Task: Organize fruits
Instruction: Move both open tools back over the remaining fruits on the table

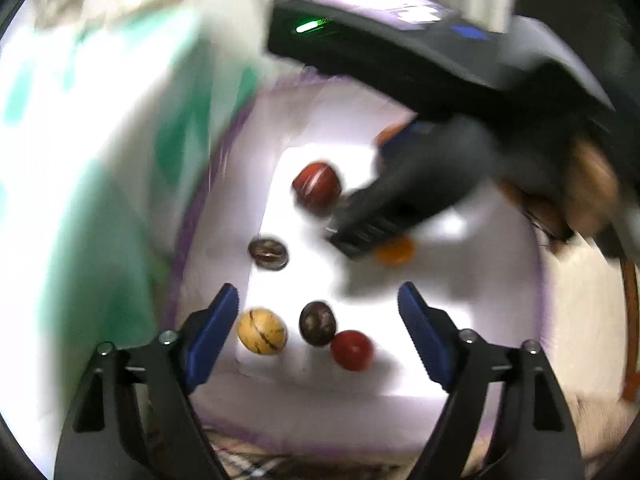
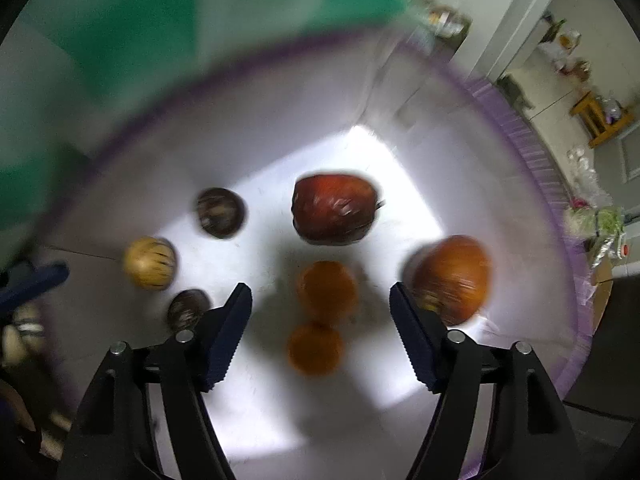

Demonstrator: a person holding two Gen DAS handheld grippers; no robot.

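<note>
Fruits loose on white surface [image 2: 248, 420], no grouping evident; sorting judged barely begun.
Right tongs [image 2: 320, 332] wide, empty, over small orange fruit [image 2: 326, 290].
Left tongs [image 1: 318, 334] wide, empty, above yellow fruit [image 1: 262, 331] and dark fruit [image 1: 317, 323].

Fruit lies scattered on a white, purple-edged surface [image 2: 400, 360]: a red apple [image 2: 335, 208], two oranges [image 2: 327, 288], a large orange fruit [image 2: 454, 276], a yellow striped fruit [image 2: 149, 263] and two dark ones [image 2: 220, 212].
</note>
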